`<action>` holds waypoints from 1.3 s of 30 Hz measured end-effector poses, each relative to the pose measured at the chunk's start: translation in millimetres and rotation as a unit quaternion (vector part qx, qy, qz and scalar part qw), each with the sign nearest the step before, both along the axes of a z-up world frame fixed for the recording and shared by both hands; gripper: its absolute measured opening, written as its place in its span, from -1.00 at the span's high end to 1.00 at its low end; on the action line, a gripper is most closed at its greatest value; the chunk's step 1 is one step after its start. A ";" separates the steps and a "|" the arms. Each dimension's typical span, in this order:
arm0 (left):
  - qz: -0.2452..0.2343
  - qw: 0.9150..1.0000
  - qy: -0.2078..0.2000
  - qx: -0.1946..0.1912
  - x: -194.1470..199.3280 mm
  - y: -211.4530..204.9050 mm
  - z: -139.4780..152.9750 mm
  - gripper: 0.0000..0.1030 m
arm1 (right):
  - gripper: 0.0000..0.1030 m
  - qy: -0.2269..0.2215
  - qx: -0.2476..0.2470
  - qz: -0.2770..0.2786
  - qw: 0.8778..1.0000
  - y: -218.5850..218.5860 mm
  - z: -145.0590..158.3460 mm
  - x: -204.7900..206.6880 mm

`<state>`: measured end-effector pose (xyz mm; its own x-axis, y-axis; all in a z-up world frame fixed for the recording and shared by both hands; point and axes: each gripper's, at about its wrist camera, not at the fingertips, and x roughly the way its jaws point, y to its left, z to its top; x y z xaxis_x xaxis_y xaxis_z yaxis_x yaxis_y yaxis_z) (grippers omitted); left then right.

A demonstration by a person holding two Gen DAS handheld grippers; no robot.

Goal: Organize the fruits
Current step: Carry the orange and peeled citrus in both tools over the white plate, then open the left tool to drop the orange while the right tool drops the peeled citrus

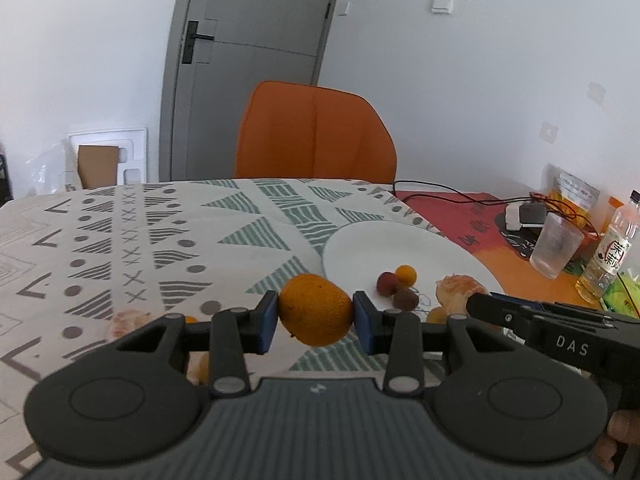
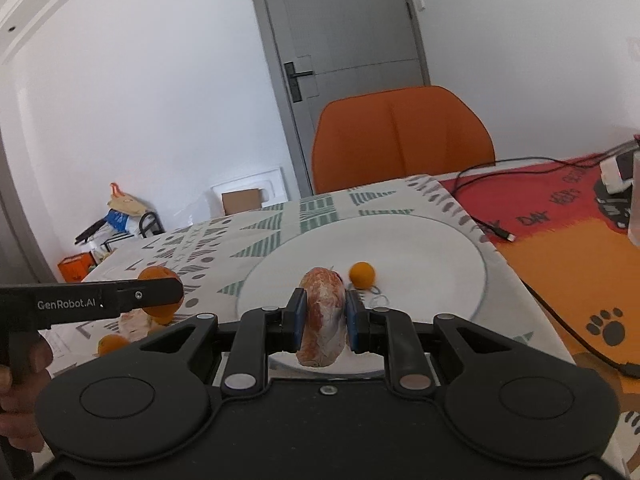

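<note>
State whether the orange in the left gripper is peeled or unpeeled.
Unpeeled: the orange shows intact, dimpled rind all round between the left gripper's blue pads.

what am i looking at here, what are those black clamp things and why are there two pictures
Each black clamp is a hand-held two-finger tool; a person holds one in each hand, and a camera on each looks along its fingers. That gives two pictures. The left tool is shut on a whole orange above the patterned tablecloth. The right tool is shut on a peeled orange over the white plate. On the plate lie small orange and reddish fruits. More fruit pieces lie on the cloth.
</note>
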<state>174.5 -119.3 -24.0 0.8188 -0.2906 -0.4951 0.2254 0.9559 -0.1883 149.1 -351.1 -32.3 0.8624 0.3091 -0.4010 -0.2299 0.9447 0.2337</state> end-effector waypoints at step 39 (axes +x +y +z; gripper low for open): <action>0.009 1.000 -0.013 0.026 19.5 -12.5 12.0 -0.62 | -0.45 -0.013 0.015 -0.043 0.999 -11.6 0.1 -6.2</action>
